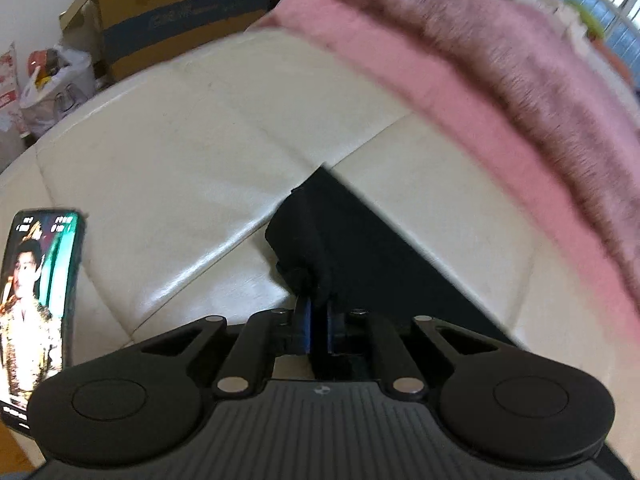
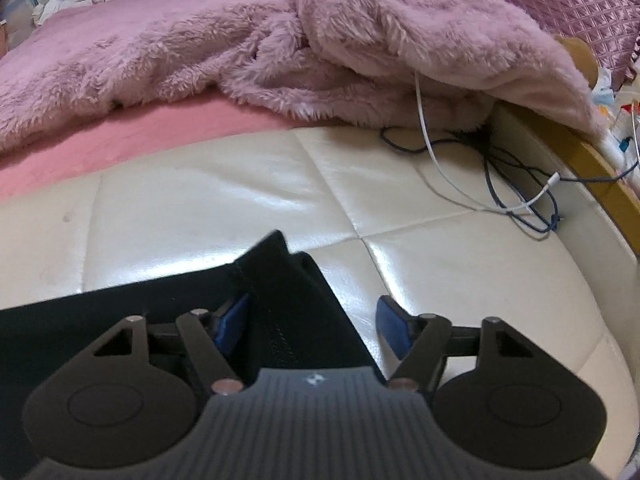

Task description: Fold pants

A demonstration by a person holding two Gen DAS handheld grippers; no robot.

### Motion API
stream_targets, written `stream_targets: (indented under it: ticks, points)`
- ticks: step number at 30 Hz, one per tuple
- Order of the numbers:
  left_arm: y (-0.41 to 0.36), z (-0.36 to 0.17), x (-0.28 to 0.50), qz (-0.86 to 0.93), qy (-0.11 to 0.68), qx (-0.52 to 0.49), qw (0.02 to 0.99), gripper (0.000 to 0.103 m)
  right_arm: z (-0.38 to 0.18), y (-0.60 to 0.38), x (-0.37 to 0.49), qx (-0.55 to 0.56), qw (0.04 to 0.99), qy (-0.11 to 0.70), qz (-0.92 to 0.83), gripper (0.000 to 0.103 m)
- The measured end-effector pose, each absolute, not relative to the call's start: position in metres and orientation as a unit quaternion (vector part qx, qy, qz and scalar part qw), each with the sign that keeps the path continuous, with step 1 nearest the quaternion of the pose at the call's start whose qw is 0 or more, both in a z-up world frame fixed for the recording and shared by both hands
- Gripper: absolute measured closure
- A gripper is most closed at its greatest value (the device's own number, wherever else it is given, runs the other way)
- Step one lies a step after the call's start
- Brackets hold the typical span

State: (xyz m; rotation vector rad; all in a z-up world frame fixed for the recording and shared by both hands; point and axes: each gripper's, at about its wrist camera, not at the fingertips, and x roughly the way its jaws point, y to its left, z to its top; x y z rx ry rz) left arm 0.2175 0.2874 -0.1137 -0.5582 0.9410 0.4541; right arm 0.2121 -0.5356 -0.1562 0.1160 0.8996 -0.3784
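The black pants [image 1: 360, 236] lie on a cream leather surface [image 1: 192, 148]. In the left wrist view my left gripper [image 1: 318, 320] is shut on a bunched corner of the pants, its blue pads pinched together. In the right wrist view my right gripper [image 2: 312, 320] is open, with its jaws wide apart. A corner of the pants [image 2: 280, 292] lies between its fingers, with the left blue pad [image 2: 230, 320] partly tucked under a fabric fold and the right pad [image 2: 394, 326] over bare leather.
A phone [image 1: 36, 300] with a lit screen stands at the left. A pink sheet [image 1: 460, 92] and fuzzy mauve blanket [image 2: 280, 40] border the leather. White and dark cables [image 2: 500, 184] lie at the right. A cardboard box [image 1: 180, 12] and bags stand behind.
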Motion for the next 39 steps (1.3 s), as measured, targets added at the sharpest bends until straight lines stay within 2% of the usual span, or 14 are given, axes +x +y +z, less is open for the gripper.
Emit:
stream_targets:
  ticks: [3,7,11,15,21,27,28,31,35,39]
  points:
    - [0.271,-0.085,0.208,0.171,0.396,-0.267,0.862,0.097,-0.130,-0.521,0.200,0.033,0.895,0.404,-0.185,0.047]
    - [0.230,-0.041,0.193,0.110,0.338,-0.237,0.904,0.097,-0.098,-0.490,0.172,0.063,0.911,0.379,-0.148,0.046]
    - [0.168,-0.006,0.181,0.054,0.297,-0.161,0.940,0.097,-0.086,-0.445,0.149,0.098,0.918,0.374,-0.093,0.044]
    - [0.092,0.006,0.174,0.019,0.266,-0.066,0.962,0.097,-0.086,-0.399,0.132,0.137,0.916,0.375,-0.041,0.043]
    - [-0.033,-0.034,0.163,-0.075,0.287,0.047,0.954,0.097,-0.095,-0.344,0.109,0.153,0.908,0.390,0.018,0.043]
    - [-0.103,-0.118,0.150,-0.161,0.386,0.115,0.901,0.096,-0.110,-0.310,0.086,0.155,0.893,0.418,0.054,0.042]
    - [-0.104,-0.125,0.147,-0.168,0.401,0.112,0.894,0.094,-0.113,-0.305,0.082,0.154,0.891,0.422,0.056,0.042]
    - [-0.095,-0.130,0.146,-0.201,0.427,0.061,0.879,0.071,-0.117,-0.296,0.073,0.152,0.887,0.431,0.064,0.042]
    - [-0.074,-0.115,0.150,-0.222,0.431,0.010,0.875,0.062,-0.121,-0.288,0.071,0.147,0.886,0.435,0.071,0.042]
    - [-0.070,-0.110,0.152,-0.216,0.411,0.037,0.885,0.055,-0.121,-0.285,0.077,0.142,0.888,0.430,0.082,0.044]
